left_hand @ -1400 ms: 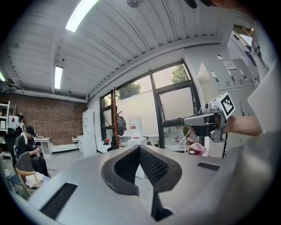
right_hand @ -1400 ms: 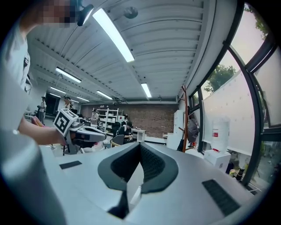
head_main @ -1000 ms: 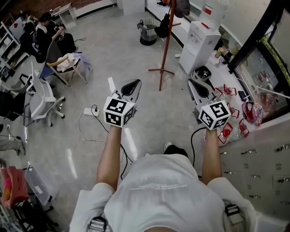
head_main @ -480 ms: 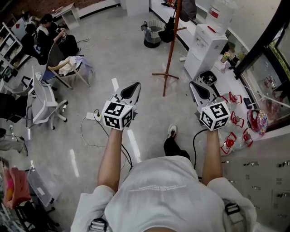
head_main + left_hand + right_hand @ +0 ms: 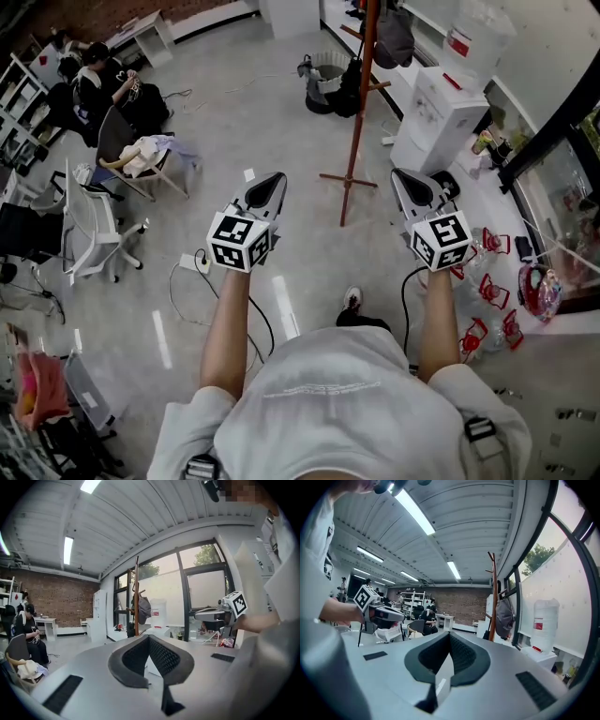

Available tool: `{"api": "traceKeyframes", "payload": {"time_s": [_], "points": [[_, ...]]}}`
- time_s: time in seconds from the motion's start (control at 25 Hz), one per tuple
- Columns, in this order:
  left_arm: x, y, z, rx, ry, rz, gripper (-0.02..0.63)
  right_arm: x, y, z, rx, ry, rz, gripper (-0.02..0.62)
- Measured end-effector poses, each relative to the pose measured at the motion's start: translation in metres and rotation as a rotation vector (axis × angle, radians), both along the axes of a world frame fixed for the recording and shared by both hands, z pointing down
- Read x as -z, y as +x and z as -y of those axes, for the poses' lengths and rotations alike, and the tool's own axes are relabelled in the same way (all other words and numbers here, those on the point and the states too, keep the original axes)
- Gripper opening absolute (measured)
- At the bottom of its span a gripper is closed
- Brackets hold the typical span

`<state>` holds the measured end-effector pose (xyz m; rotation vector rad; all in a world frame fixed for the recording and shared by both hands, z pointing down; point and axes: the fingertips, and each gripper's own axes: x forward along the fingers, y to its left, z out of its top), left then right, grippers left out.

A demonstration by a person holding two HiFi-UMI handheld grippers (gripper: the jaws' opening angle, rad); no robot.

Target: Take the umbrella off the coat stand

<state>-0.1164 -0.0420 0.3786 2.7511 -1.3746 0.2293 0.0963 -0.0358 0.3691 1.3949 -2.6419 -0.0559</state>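
Facing coat stand (image 5: 357, 112) at 12 o'clock, left gripper (image 5: 276, 177), right gripper (image 5: 400, 175) closed, empty; umbrella (image 5: 351, 81) likely light, floppy: grip handle.

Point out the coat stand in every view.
Head view: coat stand in the upper part, just right of centre.
Left gripper view: coat stand slightly left of centre.
Right gripper view: coat stand right of centre.
Shared landmark: grey bag hanging on it.
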Motion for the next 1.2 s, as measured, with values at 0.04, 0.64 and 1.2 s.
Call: {"api": "traceKeyframes", "payload": {"time_s": [0.04, 0.64, 1.2], "points": [[0.001, 0.005, 0.015, 0.015, -0.005, -0.001, 0.014, 0.002, 0.005, 0.014, 0.01, 0.005, 0.0, 0.014], [-0.007, 0.07, 0.165, 0.09, -0.031, -0.013, 0.073, 0.003, 0.075, 0.16, 0.059, -0.013, 0.076, 0.014], [-0.037, 0.103, 0.249, -0.101, -0.064, 0.048, 0.185, -0.036, 0.077, 0.22, 0.014, -0.102, 0.031, 0.014]]}}
